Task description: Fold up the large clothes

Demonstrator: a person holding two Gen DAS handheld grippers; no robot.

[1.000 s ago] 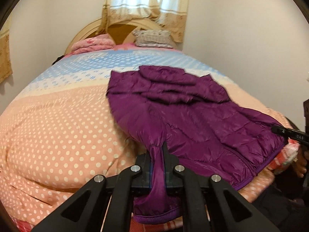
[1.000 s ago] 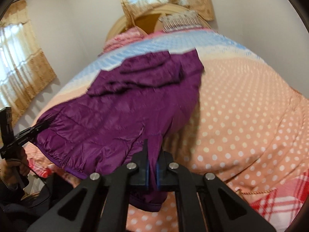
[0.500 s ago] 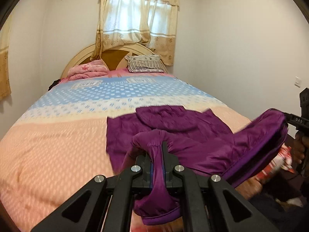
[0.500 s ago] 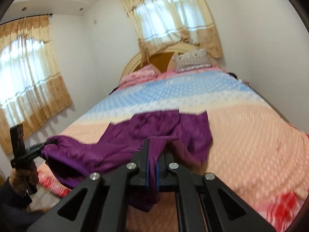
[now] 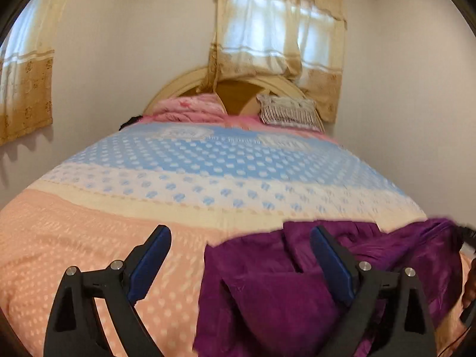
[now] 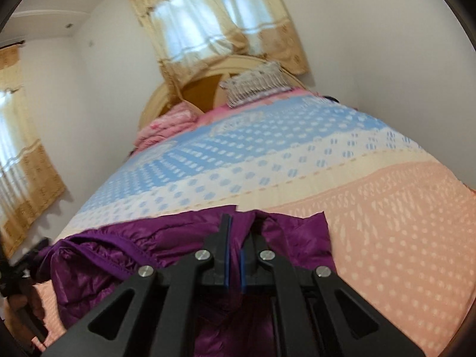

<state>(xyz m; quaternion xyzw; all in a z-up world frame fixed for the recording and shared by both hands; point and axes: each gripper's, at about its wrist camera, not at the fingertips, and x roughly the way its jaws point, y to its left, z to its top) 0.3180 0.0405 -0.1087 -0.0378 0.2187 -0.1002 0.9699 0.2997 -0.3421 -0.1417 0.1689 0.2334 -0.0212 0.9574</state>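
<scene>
— While the bed (image 5: 125, 238) fills most of both views, what covers it?

— A dotted bedspread (image 5: 208, 160) in bands: blue toward the rounded wooden headboard (image 5: 238, 89), then white, then peach nearest the cameras. A pink blanket (image 5: 190, 108) lies bunched at the head on one side, with a striped, fringed pillow (image 5: 287, 111) on the other. Gold-trimmed curtains (image 5: 279, 38) hang over the window behind the headboard, and a second curtained window (image 6: 20, 160) shows on the side wall.

— And the garment?

— A purple puffer jacket (image 5: 267, 294) lies on the peach band near the foot of the bed, doubled over on itself, with glossy quilted folds piled up. In the right wrist view its near part is gathered and wrinkled around the tool, and a hemmed edge curves across the heap.

— What about the left gripper (image 5: 241, 264)?

— Its jaws stand wide apart, the blue pads facing each other with nothing between them. One finger is over bare peach bedspread, the other over the jacket – whether it touches the fabric, I cannot tell.

— The right gripper (image 6: 233, 264)?

— Its jaws are nearly together, with only a narrow slit between the blue pads. Purple fabric bunches up against the fingertips, so it appears to be pinching the jacket, though the contact itself is partly hidden.
</scene>
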